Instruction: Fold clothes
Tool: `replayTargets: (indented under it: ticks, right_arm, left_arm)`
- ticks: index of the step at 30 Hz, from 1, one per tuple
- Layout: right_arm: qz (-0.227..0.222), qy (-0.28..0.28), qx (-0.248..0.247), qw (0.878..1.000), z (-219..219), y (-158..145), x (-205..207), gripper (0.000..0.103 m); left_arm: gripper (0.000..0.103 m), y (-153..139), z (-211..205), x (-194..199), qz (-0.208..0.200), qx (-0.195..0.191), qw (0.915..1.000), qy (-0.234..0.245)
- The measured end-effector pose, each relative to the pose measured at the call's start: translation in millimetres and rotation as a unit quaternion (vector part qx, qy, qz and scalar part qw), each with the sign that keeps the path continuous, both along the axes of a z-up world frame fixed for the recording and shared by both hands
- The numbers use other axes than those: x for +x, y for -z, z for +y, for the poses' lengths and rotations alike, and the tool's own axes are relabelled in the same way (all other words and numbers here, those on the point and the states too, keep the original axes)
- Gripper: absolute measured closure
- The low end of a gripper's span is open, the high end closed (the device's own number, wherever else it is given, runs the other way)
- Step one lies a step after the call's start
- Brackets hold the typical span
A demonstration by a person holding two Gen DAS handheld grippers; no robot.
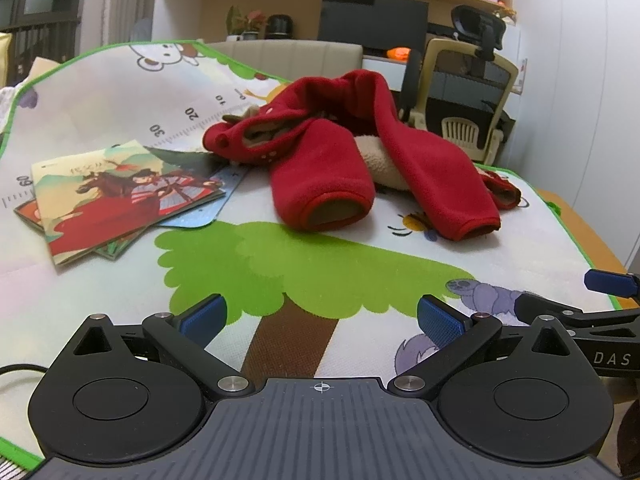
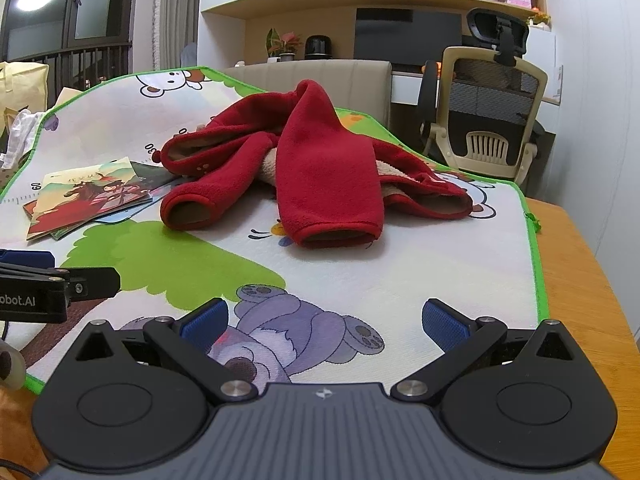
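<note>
A red fleece garment (image 1: 320, 160) with a tan lining lies crumpled on the cartoon-printed mat (image 1: 280, 264), its two sleeve or leg tubes pointing toward me. The right wrist view shows the same garment (image 2: 320, 168) ahead on the mat (image 2: 440, 264). My left gripper (image 1: 320, 316) is open over the green tree print, well short of the garment, with nothing between its blue pads. My right gripper (image 2: 324, 320) is open above the purple koala print, also short of the garment. The right gripper's blue-tipped finger (image 1: 610, 284) shows at the left view's right edge.
A few picture books (image 1: 116, 196) lie stacked on the mat left of the garment. The mat covers a wooden table (image 2: 580, 280), bare along its right side. Behind stand a beige sofa back (image 2: 320, 72), an office chair (image 2: 492, 120) and shelves.
</note>
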State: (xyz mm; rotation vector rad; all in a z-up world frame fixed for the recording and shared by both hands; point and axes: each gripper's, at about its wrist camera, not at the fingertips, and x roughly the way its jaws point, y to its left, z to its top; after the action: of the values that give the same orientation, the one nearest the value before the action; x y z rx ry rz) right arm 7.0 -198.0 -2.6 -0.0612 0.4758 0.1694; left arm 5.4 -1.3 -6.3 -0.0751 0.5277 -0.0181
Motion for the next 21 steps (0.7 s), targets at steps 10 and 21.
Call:
replayTargets:
  ticks: [10,21]
  right_arm:
    - [0.003,-0.002,0.001,1.0,0.8,1.3,-0.1,0.0]
    - [0.003,-0.002,0.003,1.0,-0.1,1.8,-0.3,0.0]
  left_arm:
    - [0.0,0.6,-1.0,0.2,0.002,0.003,1.0,0.0]
    - [0.0,1.1,-2.1,-0.2,0.003,0.006,1.0,0.0]
